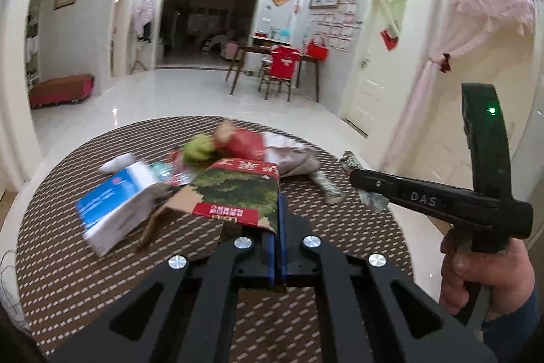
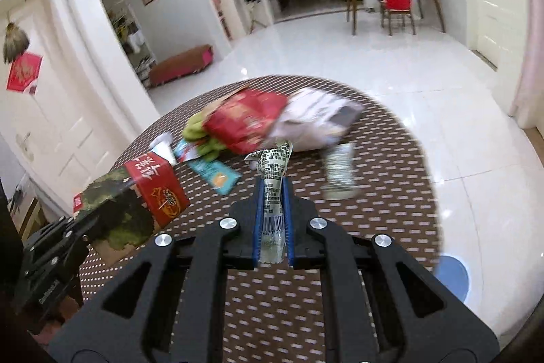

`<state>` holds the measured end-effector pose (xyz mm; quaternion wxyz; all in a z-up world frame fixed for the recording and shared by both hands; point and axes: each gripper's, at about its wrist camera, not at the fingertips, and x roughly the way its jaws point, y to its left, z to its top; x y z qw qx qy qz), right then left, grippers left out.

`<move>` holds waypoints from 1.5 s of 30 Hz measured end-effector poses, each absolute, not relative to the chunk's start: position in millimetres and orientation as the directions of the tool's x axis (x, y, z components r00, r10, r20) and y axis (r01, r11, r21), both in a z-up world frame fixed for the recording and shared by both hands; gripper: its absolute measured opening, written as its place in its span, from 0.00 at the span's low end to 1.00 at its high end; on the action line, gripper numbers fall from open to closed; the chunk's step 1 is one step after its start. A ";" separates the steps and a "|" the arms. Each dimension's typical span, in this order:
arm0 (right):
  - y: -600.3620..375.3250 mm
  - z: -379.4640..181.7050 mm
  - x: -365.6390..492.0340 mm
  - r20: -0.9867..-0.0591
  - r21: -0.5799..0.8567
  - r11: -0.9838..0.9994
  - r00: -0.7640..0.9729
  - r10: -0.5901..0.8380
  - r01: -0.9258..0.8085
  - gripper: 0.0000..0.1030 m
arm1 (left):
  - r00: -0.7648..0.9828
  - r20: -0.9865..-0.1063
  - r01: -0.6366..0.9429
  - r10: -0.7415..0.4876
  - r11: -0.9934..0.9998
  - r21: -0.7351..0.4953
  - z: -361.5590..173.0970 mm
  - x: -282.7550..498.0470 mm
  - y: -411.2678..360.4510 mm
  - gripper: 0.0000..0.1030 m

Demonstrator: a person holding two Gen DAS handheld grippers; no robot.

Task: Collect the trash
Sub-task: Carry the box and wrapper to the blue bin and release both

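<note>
- Left gripper [image 1: 276, 220] jaws are clamped on the red-and-green carton [image 1: 238, 193], held above the round desk [image 1: 68, 261]; its far end is cut off behind a blurred blue-white box [image 1: 112, 203].
- Right gripper [image 2: 273, 203] jaws pinch a crumpled printed wrapper [image 2: 272, 179]; the trash pile [image 2: 272, 121] behind is smeared.

left gripper [image 1: 277, 227] jaws clamping carton [image 1: 238, 196]; round table [image 1: 68, 261]

On a round counter [image 1: 85, 278], a heap of trash [image 1: 238, 145] lies toward the far edge, with a crushed can [image 1: 326, 187] just right of it. The left claw [image 1: 277, 220], nearer the camera, grips a flattened carton [image 1: 238, 193]; a box [image 1: 112, 203] sits to its left. The right claw [image 2: 273, 193] holds a crumpled wrapper [image 2: 273, 172] above the counter, right of the carton. A dining table [image 1: 272, 56] stands far behind.
</note>
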<state>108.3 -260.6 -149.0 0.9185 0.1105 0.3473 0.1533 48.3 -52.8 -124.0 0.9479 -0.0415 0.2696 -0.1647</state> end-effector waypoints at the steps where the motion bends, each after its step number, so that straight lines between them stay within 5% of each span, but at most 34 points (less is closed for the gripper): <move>1: -271.4 -147.5 105.8 -0.600 0.312 0.931 0.720 0.349 -0.191 0.11 | 0.796 -0.498 0.307 -0.345 0.938 -0.160 -122.3 51.8 -62.8 0.02; 10: -388.0 -144.9 80.3 -0.582 0.339 0.941 0.785 0.214 -0.004 0.11 | 0.708 -0.496 0.498 -0.502 0.854 -0.152 -112.6 71.4 -160.8 0.02; 18: -498.5 -195.4 59.7 -0.662 0.377 0.899 0.744 0.093 0.223 0.11 | 0.551 -0.554 0.627 -0.624 0.748 -0.218 -133.1 91.7 -258.4 0.02; 37: -597.1 -324.1 58.7 -0.785 0.498 0.745 0.596 0.171 0.443 0.14 | 0.196 -0.836 0.669 -0.512 0.693 -0.268 -274.9 149.1 -428.4 0.05; 38: -600.8 -328.9 58.9 -0.788 0.501 0.739 0.591 0.173 0.451 0.22 | 0.173 -0.855 0.665 -0.489 0.698 -0.265 -285.1 154.0 -434.6 0.07; 39: -604.5 -333.4 58.1 -0.793 0.505 0.727 0.582 0.178 0.466 0.32 | 0.155 -0.869 0.660 -0.469 0.704 -0.262 -292.1 158.7 -437.5 0.23; 40: -610.7 -336.7 58.6 -0.799 0.508 0.709 0.575 0.177 0.489 0.61 | 0.149 -0.879 0.654 -0.452 0.712 -0.255 -296.9 161.7 -441.0 0.56; 42: -619.1 -339.4 52.9 -0.804 0.506 0.691 0.573 0.160 0.517 0.68 | 0.204 -0.877 0.634 -0.434 0.741 -0.219 -301.1 159.1 -431.9 0.89; 45: -622.6 -340.4 47.0 -0.803 0.512 0.679 0.575 0.160 0.526 0.75 | 0.249 -0.871 0.612 -0.424 0.766 -0.198 -296.8 159.1 -424.0 0.89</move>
